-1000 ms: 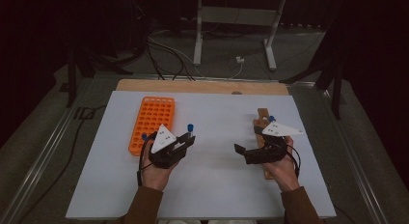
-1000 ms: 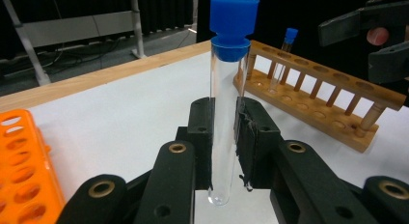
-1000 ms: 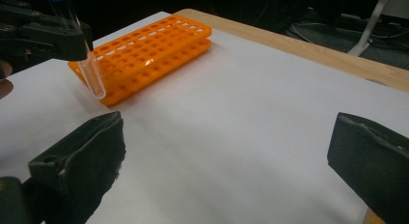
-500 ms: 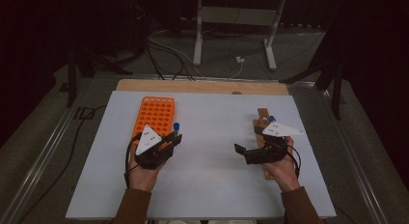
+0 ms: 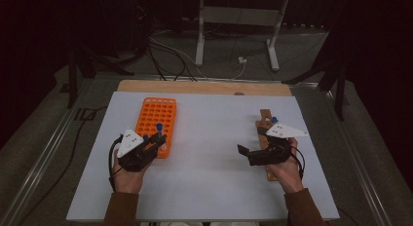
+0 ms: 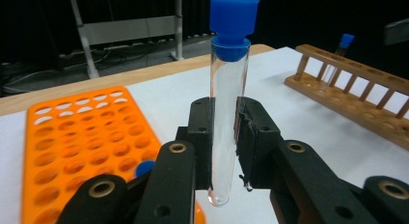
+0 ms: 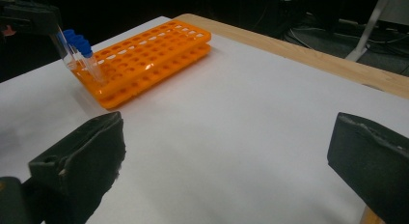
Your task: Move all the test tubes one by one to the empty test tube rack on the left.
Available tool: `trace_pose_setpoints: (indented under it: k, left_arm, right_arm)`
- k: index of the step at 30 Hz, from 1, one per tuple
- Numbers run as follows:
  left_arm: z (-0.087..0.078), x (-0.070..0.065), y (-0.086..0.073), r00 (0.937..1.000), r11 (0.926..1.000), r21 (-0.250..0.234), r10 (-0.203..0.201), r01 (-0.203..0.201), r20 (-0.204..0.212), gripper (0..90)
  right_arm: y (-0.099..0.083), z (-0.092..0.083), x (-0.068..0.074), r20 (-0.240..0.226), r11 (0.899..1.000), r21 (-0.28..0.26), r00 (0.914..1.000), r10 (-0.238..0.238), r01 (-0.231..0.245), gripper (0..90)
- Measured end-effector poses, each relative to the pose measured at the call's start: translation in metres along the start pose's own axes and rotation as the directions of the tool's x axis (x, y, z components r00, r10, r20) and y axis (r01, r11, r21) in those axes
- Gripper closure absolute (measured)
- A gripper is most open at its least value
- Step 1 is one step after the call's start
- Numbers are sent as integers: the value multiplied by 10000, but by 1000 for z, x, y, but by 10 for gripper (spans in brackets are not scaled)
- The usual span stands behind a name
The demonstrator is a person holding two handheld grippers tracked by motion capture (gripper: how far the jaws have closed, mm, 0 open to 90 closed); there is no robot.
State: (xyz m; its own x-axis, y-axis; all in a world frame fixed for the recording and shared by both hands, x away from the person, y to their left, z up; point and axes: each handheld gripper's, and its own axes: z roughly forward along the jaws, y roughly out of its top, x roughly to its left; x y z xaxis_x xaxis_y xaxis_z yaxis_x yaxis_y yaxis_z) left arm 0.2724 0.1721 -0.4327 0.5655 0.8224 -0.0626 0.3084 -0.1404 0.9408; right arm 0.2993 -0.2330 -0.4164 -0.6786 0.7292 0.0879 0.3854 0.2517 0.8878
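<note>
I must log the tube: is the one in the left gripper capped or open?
Capped. A blue cap sits on the clear test tube, clamped upright in the left gripper.

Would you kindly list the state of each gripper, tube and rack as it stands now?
Left gripper: shut on held tube.
Held tube: upright, blue-capped, above the orange rack's near end.
Right gripper: open, holding nothing.
Orange rack: one capped tube seated, most holes free.
Wooden rack: one capped tube standing.
</note>
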Motion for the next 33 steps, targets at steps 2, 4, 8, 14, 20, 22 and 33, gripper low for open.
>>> trace_pose_setpoints:
  k: [2,4,8,14,20,22,33]
  left_arm:
    - [-2,3,-1,10000,10000,36,41,-40,-88,782]
    - [-4,6,-1,9999,10000,35,58,-58,-141,782]
    - [-10,12,-3,9996,10000,-1,-64,64,-283,782]
    - [-17,20,-7,9983,9997,-55,-230,227,-545,782]
    - [-23,27,-7,9967,9995,-146,-276,265,-758,781]
    - [-25,30,-8,9959,9995,-150,-282,270,-865,781]
    - [-29,42,-16,9882,9985,-321,-481,439,-1456,781]
  right_arm:
    - [0,0,0,5,10000,6,10000,11,-11,0]
    - [0,0,-1,14,10000,-3,10000,9,-9,0]
    - [0,0,-1,7,10000,3,10000,15,-15,0]
    - [-1,-1,-2,46,10000,-6,10000,20,-20,0]
    - [-1,-1,-2,57,10000,-15,10000,7,-7,0]
    - [-1,-1,-2,57,10000,-23,10000,18,-18,0]
    - [-1,-1,-2,74,10000,-19,10000,-3,3,0]
